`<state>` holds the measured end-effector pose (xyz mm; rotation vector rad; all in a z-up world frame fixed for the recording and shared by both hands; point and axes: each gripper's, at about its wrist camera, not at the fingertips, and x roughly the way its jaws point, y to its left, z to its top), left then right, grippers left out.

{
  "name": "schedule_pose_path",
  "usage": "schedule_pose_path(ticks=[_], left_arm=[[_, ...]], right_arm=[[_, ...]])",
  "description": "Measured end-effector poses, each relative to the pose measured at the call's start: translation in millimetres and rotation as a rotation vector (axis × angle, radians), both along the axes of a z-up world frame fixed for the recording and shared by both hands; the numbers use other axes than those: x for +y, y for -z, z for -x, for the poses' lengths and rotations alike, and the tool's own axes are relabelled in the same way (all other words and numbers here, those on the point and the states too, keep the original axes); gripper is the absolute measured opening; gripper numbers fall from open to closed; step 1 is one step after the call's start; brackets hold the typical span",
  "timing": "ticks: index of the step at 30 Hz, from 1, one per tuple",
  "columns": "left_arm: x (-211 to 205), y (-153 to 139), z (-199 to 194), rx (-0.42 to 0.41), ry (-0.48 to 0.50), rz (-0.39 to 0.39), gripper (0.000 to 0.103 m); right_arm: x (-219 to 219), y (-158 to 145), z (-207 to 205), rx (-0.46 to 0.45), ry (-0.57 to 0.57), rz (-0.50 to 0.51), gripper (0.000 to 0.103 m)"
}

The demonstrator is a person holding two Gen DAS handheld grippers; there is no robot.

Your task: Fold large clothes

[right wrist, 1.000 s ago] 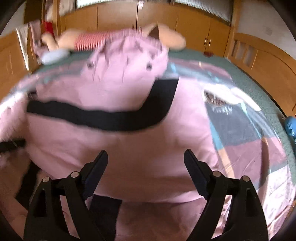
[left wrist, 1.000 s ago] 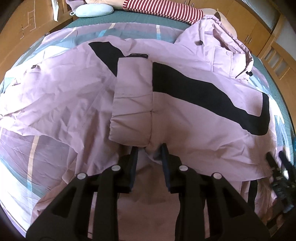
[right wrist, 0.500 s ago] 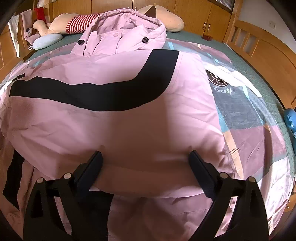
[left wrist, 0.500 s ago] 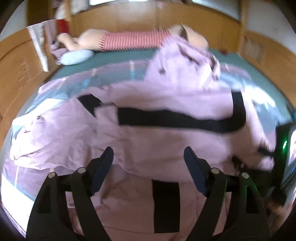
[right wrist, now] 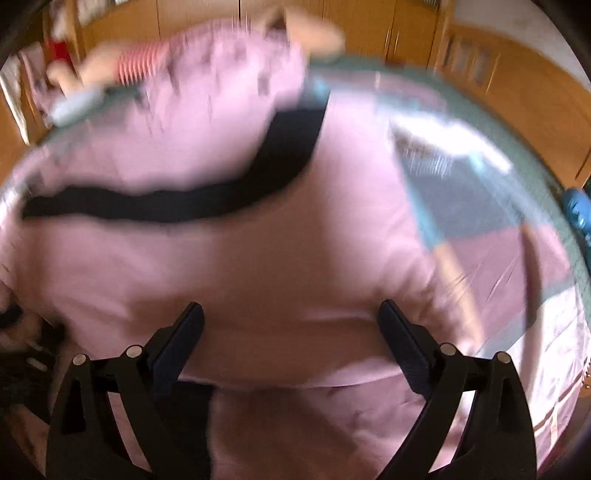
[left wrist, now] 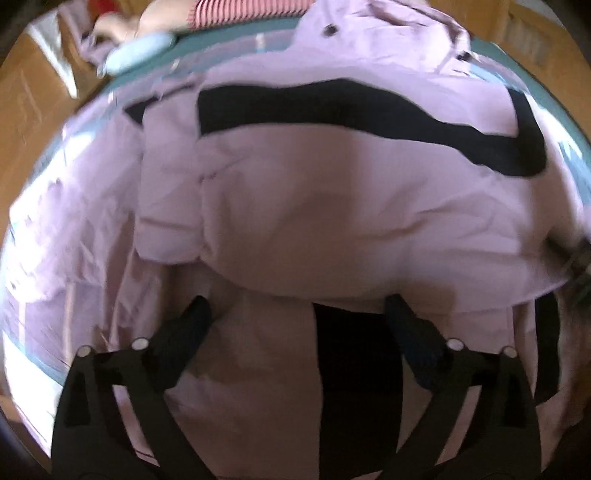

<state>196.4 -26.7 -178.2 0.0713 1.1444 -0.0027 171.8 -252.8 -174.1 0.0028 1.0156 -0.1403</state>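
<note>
The jacket [left wrist: 332,206] covers most of the bed [right wrist: 491,206]. Bare sheet lies open to its right. A plush toy [left wrist: 236,14] and a pillow [left wrist: 140,51] block the far edge. Both tongs, left [left wrist: 297,314] and right [right wrist: 291,321], gape over the folded hem.

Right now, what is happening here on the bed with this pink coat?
A person with a gripper in each hand is folding a large pink jacket with a black stripe, spread on a bed. The left gripper and the right gripper are both open and hold nothing; each points at the near folded edge of the jacket. A sleeve lies folded across the body. A striped plush toy lies at the far end of the bed.
</note>
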Motion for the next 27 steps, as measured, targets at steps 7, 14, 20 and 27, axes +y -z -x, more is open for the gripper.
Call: schedule_pose_path(ticks=[7,14,20,27], left_arm=[[-3,0,3,-0.026,0.0,-0.046,0.101],[0,0,4,-0.009,-0.016,-0.011,0.101],[0,-1,6,-0.01,-0.016,-0.006,0.101],[-4,2,9,-0.037,-0.014,-0.024,0.101]], right_arm=[[7,0,-1,-0.015,-0.002,0.034,0.102],[7,0,1,-0.017,-0.003,0.04,0.102],[7,0,1,-0.018,-0.002,0.043,0.102],[7,0,1,-0.019,-0.003,0.045,0.102]])
